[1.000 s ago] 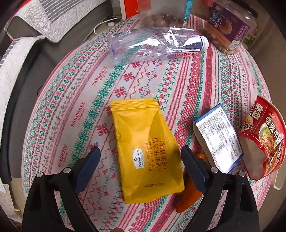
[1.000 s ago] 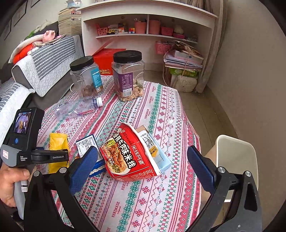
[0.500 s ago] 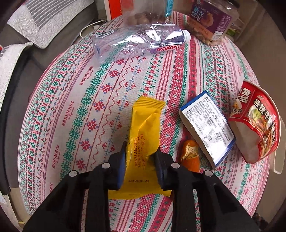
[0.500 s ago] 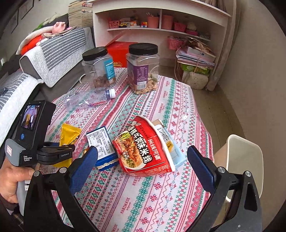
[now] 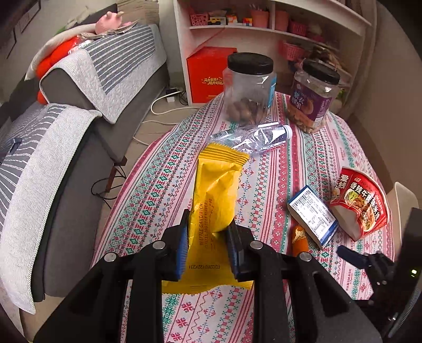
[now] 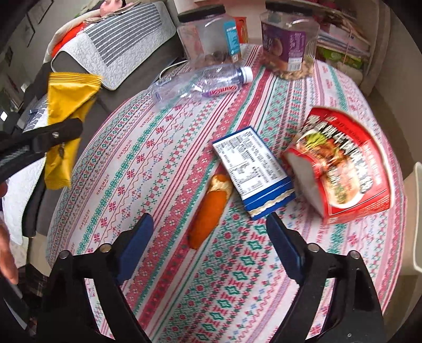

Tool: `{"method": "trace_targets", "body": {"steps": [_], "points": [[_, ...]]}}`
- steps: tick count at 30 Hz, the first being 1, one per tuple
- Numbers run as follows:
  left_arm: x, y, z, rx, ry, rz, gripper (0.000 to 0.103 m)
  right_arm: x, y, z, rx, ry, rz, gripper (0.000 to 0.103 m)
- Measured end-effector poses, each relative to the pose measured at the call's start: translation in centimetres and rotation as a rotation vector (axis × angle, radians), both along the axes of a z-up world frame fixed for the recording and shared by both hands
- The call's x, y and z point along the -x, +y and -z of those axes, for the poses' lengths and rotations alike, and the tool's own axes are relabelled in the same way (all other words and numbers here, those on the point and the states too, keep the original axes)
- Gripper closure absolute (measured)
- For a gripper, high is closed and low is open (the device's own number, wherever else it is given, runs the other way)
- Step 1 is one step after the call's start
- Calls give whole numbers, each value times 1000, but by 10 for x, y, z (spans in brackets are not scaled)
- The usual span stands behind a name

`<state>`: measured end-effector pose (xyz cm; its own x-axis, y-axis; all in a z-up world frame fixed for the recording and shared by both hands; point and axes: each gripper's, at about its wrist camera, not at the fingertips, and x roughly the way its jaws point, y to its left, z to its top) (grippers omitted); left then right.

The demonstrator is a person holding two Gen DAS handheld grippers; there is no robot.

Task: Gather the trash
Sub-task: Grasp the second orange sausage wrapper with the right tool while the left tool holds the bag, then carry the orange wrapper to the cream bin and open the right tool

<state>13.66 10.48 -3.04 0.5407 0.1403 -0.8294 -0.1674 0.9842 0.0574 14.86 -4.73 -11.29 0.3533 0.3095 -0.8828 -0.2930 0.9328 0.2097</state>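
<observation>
My left gripper [image 5: 208, 245] is shut on a yellow snack wrapper [image 5: 215, 192] and holds it up off the patterned tablecloth [image 5: 266, 184]; the wrapper [image 6: 66, 113] also shows at the left of the right wrist view. My right gripper [image 6: 209, 246] hovers low over the cloth, its jaws closing, with the near end of an orange wrapper [image 6: 209, 208] between the fingertips but untouched. A blue-and-white carton [image 6: 253, 168], a red noodle bowl [image 6: 343, 163] on its side and a crushed clear bottle [image 6: 200, 81] lie on the table.
Two black-lidded snack jars [image 5: 249, 89] [image 5: 313, 97] stand at the table's far edge. A grey sofa [image 5: 79, 110] runs along the left, a white shelf unit [image 5: 263, 23] and red box [image 5: 208, 74] behind. A pale bin [image 5: 406, 200] sits off the right edge.
The left gripper shut on the yellow wrapper and lifted it off the table. The right gripper dropped toward the orange wrapper and its jaws narrowed.
</observation>
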Motion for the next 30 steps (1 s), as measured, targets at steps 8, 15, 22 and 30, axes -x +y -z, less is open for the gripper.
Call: {"method": "trace_targets", "body": {"steps": [8, 15, 22, 30], "points": [[5, 20, 9, 23, 18, -24, 77, -4, 26, 32, 98, -24, -26, 58], [10, 25, 8, 17, 10, -15, 77, -5, 24, 28, 104, -39, -61, 84], [14, 25, -6, 36, -41, -22, 77, 2, 21, -12, -14, -81, -91, 85], [18, 11, -24, 52, -134, -12, 77, 6, -10, -67, -39, -246, -57, 85]]}}
